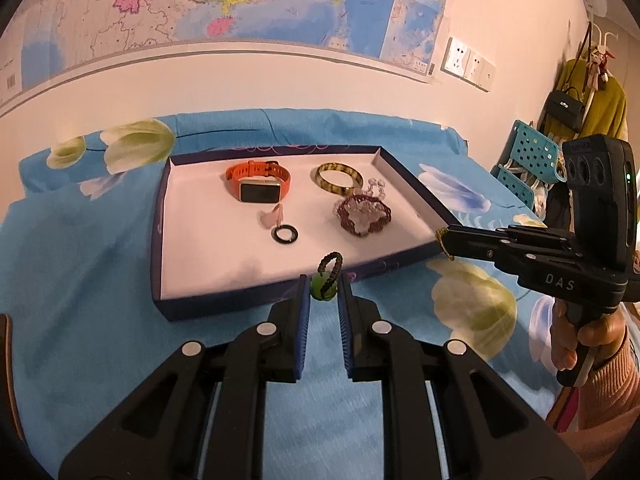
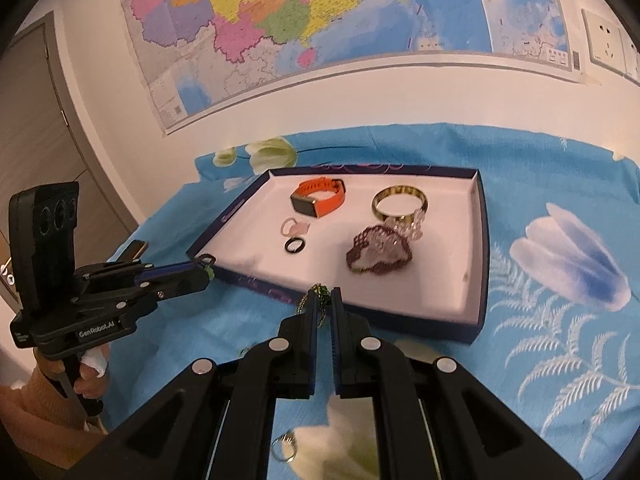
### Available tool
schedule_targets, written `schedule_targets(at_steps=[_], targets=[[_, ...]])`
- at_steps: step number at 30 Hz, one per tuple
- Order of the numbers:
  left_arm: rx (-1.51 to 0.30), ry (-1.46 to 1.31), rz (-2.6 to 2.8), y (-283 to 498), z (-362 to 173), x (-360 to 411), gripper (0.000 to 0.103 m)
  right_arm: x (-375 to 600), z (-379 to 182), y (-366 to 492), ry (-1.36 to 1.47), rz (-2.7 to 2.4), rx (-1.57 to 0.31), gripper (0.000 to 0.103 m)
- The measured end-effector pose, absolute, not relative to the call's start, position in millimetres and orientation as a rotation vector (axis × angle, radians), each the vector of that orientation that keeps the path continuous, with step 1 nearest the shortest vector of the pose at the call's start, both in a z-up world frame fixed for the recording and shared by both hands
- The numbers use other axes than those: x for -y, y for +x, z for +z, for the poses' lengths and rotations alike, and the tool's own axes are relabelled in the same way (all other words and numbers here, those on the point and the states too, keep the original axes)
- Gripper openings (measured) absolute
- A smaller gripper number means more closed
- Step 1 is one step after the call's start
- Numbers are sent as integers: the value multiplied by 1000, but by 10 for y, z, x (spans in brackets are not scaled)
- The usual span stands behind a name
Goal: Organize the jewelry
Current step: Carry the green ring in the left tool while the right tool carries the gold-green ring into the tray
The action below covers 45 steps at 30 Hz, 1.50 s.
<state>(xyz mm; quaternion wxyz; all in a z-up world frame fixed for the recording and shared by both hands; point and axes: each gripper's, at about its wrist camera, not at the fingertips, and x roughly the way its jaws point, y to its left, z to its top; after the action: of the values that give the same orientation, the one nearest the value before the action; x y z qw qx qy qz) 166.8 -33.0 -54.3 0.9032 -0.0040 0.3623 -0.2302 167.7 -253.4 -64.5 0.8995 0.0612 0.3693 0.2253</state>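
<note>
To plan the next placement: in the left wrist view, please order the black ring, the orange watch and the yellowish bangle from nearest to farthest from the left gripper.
From the left gripper:
1. Black ring, tray centre, nearest.
2. Orange watch, back of the tray, left.
3. Yellowish bangle, back right; nearly level with the watch, so these two are too close to call.

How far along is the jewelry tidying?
Well along: the tray already holds an orange watch, amber bangle, beaded bracelet and black ring. In hand: the left gripper grips a green bead cord; the right gripper pinches a gold chain. Left: a silver ring on the blue cloth.
</note>
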Motion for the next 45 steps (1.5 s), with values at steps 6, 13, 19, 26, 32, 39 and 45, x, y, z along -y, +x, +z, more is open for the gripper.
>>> schedule_targets(at_steps=[6,13,19,26,32,39,45], targets=[[-741,-10,-470,1798,-524,358,14,2518,-642,1872,106,443,-765,5],[-752,-10,-460,1935,-548,381,14,2474,-700,2057,92,426,-784,5],[-761,-6,-456,2034,-582,415,14,2444,-755,2156,88,413,-800,5],[-779,0,-446,2153,-642,472,14,2406,-804,2232,73,396,-812,5],[-795,6,-440,2216,-683,524,14,2380,-845,2300,71,387,-825,5],[-816,2,-431,2291,-737,534,14,2330,-880,2341,41,369,-832,5],[-833,-12,-431,2340,-778,526,14,2305,-905,2377,27,360,-838,6]])
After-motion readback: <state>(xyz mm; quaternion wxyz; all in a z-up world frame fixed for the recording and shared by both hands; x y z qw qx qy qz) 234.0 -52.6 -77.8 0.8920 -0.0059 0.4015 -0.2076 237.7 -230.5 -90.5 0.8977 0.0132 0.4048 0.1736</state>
